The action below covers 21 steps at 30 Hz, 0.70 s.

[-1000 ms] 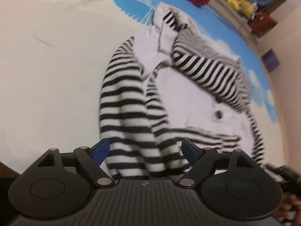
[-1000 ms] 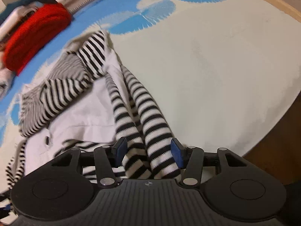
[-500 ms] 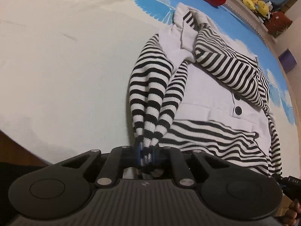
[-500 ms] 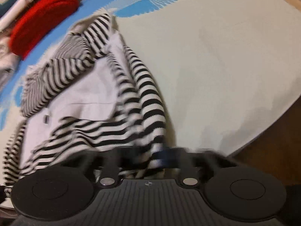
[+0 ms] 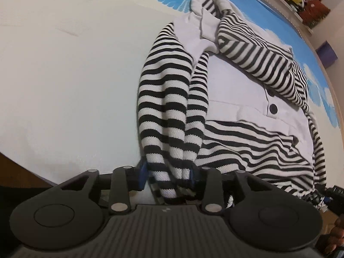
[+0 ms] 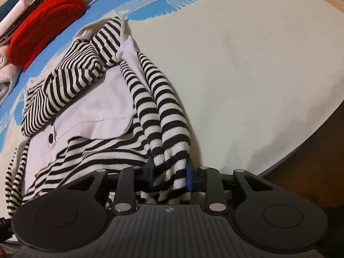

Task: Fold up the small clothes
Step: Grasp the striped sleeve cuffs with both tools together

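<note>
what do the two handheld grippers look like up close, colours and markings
Both are matt black plastic. The left gripper has a ribbed centre plate with a small lightning-bolt mark, a round disc housing on each side, silver pivot pins on angular linkage arms, and blue finger pads. The right gripper matches it, but its centre mark is a small cross-shaped emblem. No cables or sleeves show.

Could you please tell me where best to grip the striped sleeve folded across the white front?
Probably its free end beside the dark button, coming from the garment's outer edge: the striped sleeve lies flat, and only that end seems to overhang.
</note>
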Each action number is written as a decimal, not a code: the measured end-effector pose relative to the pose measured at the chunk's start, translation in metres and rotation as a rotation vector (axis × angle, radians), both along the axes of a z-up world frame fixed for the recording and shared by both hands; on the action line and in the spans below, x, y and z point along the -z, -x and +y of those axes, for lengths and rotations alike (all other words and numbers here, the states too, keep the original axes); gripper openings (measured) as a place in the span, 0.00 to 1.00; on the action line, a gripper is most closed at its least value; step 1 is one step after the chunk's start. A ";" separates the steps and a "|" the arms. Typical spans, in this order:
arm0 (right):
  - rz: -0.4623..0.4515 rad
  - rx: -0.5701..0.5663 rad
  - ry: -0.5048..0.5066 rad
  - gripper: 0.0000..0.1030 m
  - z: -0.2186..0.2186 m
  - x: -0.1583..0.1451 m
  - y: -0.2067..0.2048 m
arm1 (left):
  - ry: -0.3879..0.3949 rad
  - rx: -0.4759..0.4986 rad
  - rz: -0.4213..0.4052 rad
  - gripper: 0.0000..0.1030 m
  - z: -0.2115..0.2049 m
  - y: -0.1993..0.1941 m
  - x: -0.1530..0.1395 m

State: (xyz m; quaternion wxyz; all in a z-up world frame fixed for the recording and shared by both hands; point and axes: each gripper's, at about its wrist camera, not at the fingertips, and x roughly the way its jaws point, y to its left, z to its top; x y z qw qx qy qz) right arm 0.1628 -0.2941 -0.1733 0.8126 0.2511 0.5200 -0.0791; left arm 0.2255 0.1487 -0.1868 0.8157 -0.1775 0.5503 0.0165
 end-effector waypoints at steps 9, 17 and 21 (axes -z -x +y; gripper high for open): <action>-0.062 0.027 0.016 0.18 -0.004 -0.012 0.006 | 0.002 0.018 -0.040 0.18 -0.002 0.004 -0.010; 0.022 -0.030 0.012 0.33 0.008 0.004 0.002 | -0.003 0.051 0.005 0.25 -0.006 0.001 0.000; 0.010 -0.028 -0.001 0.22 0.007 0.002 0.003 | -0.010 0.050 0.003 0.25 -0.006 0.002 0.000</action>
